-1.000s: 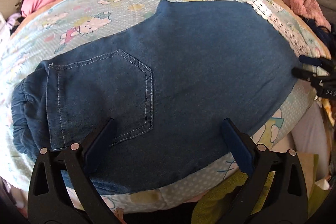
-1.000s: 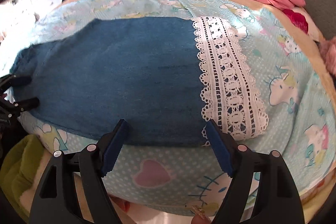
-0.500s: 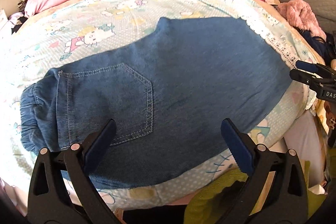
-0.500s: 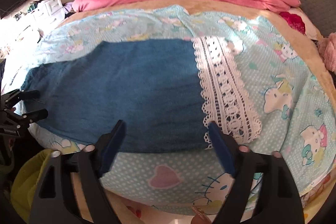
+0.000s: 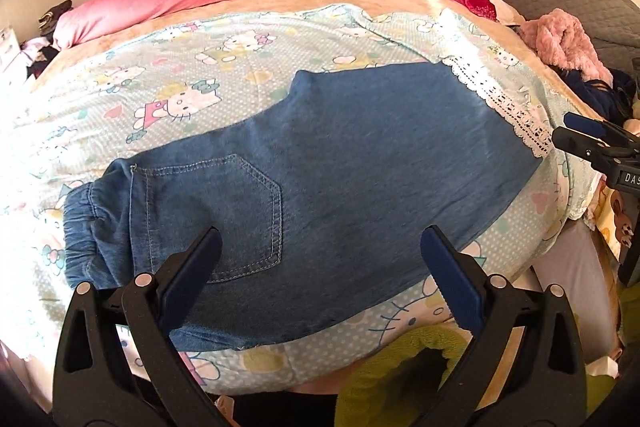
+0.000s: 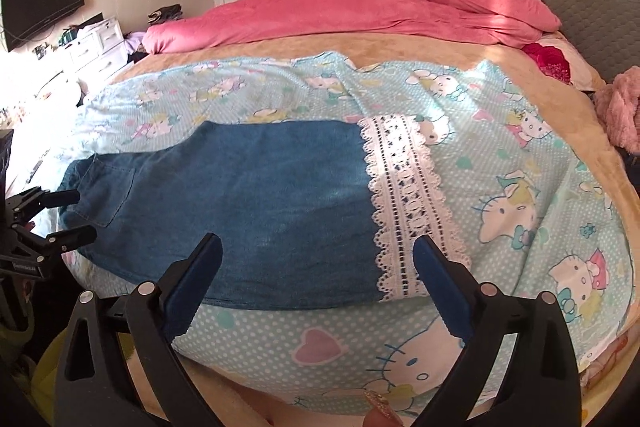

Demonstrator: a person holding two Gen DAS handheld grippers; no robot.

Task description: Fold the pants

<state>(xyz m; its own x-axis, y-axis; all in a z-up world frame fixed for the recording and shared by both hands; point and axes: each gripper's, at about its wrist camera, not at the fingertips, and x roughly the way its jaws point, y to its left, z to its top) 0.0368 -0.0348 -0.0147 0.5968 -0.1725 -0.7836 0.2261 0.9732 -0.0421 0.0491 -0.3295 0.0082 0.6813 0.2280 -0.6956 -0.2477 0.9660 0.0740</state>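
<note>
now: one pair of pants, two spread grippers

flat on the cartoon sheet (image 5: pixel 240 67) lie one pair of denim pants (image 5: pixel 360 155), folded leg on leg, one back pocket (image 5: pixel 224 211) up, one lace cuff (image 6: pixel 404 203) showing. left gripper (image 5: pixel 320 267) gapes above them, nothing pinched. right gripper (image 6: pixel 316 267), jaws just widened, hovers empty near the cuff. one pink duvet (image 6: pixel 340 11) behind.

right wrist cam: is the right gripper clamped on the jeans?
No. The right gripper has its jaws wide apart above the jeans, gripping nothing.
</note>
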